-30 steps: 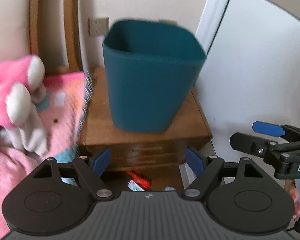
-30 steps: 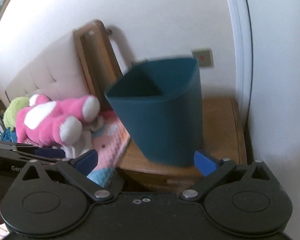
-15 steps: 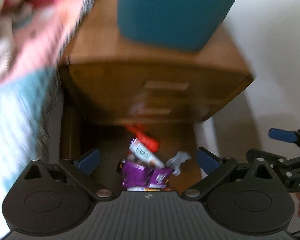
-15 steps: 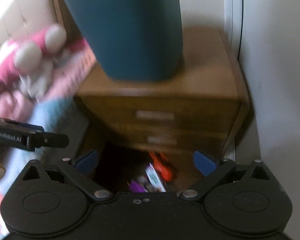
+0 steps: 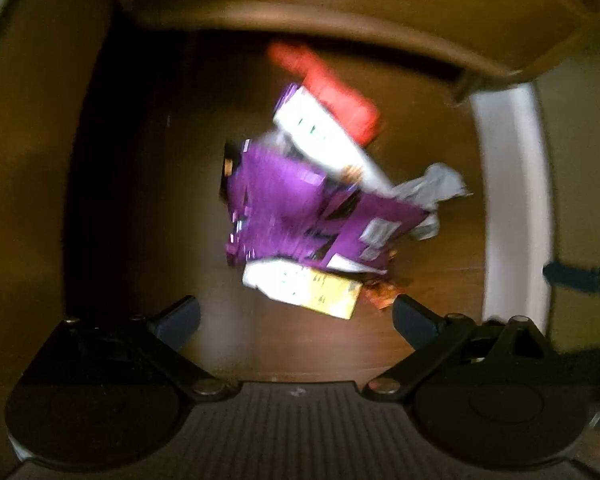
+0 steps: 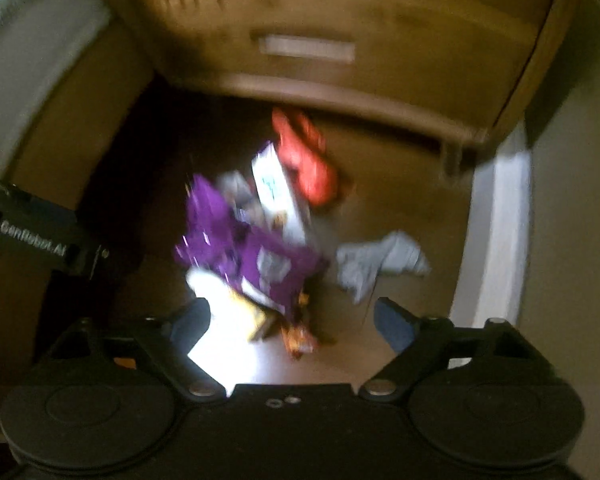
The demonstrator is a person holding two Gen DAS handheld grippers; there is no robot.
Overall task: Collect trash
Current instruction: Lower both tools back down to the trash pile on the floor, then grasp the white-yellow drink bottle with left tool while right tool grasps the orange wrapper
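A heap of trash lies on the dark wooden floor below the bedside cabinet: a purple wrapper (image 5: 300, 216) (image 6: 236, 240), a red wrapper (image 5: 332, 92) (image 6: 304, 156), a white carton (image 5: 320, 136) (image 6: 278, 192), a white and yellow packet (image 5: 304, 286), a crumpled grey paper (image 5: 432, 188) (image 6: 380, 264) and a small orange scrap (image 6: 298, 340). My left gripper (image 5: 296, 322) hangs open just above the near edge of the heap, nothing between its fingers. My right gripper (image 6: 290, 322) points down over the same heap with its jaws closing; the orange scrap and packet edge lie between them, untouched.
The wooden bedside cabinet (image 5: 340, 4) (image 6: 320, 48) overhangs the far side of the heap. A white skirting board (image 5: 512, 200) (image 6: 496, 232) and pale wall bound the right. The bed's side (image 6: 32, 80) bounds the left. The other gripper shows at each view's edge.
Both grippers have dropped from bin height to just above the floor and tilted downward. The teal bin and pink toy have left view; the trash heap now fills both views.
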